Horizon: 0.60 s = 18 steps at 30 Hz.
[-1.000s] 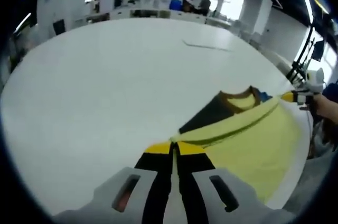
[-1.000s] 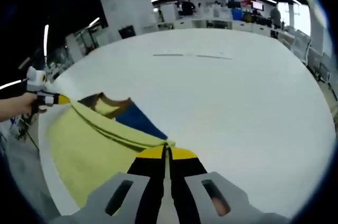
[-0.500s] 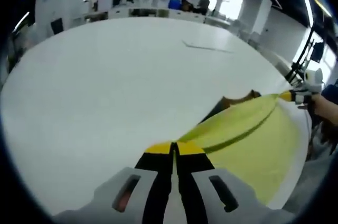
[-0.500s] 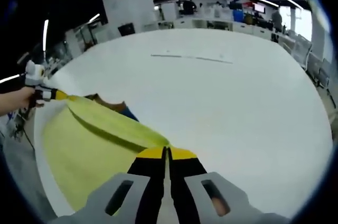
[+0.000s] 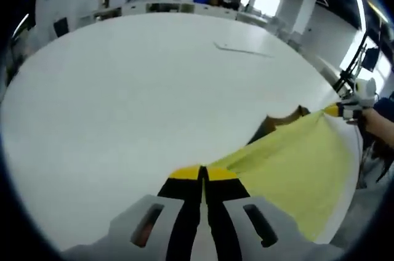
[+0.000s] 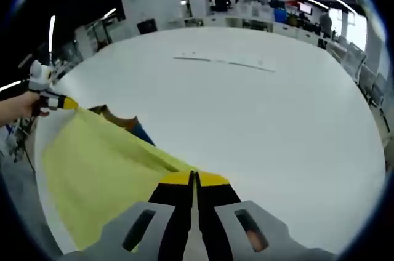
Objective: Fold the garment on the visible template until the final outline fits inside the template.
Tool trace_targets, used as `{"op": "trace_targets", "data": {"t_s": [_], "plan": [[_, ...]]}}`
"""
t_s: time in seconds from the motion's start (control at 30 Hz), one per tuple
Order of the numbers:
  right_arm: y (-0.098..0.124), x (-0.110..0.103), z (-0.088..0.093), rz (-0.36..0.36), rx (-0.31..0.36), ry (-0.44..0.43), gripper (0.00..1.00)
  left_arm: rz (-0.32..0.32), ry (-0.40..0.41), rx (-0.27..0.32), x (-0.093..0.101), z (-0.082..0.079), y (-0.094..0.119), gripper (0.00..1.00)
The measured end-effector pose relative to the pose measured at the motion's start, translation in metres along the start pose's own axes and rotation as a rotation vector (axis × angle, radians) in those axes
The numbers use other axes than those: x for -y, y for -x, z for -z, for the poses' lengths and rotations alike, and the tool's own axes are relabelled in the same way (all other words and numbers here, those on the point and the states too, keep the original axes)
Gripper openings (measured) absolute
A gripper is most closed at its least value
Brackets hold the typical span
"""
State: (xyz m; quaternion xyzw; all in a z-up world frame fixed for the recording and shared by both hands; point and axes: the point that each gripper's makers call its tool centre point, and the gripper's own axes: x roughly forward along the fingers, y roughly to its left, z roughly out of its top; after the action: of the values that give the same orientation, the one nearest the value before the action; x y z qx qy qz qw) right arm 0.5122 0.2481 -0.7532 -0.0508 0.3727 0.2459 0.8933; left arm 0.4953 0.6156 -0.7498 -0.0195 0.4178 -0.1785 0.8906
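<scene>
- Left gripper (image 5: pixel 202 173): jaws clenched on 1 corner of the yellow garment (image 5: pixel 295 162).
- Right gripper (image 6: pixel 194 179): clenched on the opposite corner.
- Garment stretched between both, over the white table (image 5: pixel 135 88).

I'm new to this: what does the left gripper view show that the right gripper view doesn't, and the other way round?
Left gripper view: the left gripper with its shut jaws in front, the right gripper far off at the right. Right gripper view: the reverse, plus a blue patch by the collar. Both: the yellow garment stretched between them over the white table.
</scene>
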Motion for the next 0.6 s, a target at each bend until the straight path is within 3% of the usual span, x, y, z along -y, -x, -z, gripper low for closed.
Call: {"op": "trace_targets", "data": {"t_s": [0.6], "plan": [[-0.0093, 0.0015, 0.0016, 0.006, -0.009, 0.037, 0.02, 0.0, 0.0, -0.017, -0.0056, 0.0018, -0.0063, 0.0]]}}
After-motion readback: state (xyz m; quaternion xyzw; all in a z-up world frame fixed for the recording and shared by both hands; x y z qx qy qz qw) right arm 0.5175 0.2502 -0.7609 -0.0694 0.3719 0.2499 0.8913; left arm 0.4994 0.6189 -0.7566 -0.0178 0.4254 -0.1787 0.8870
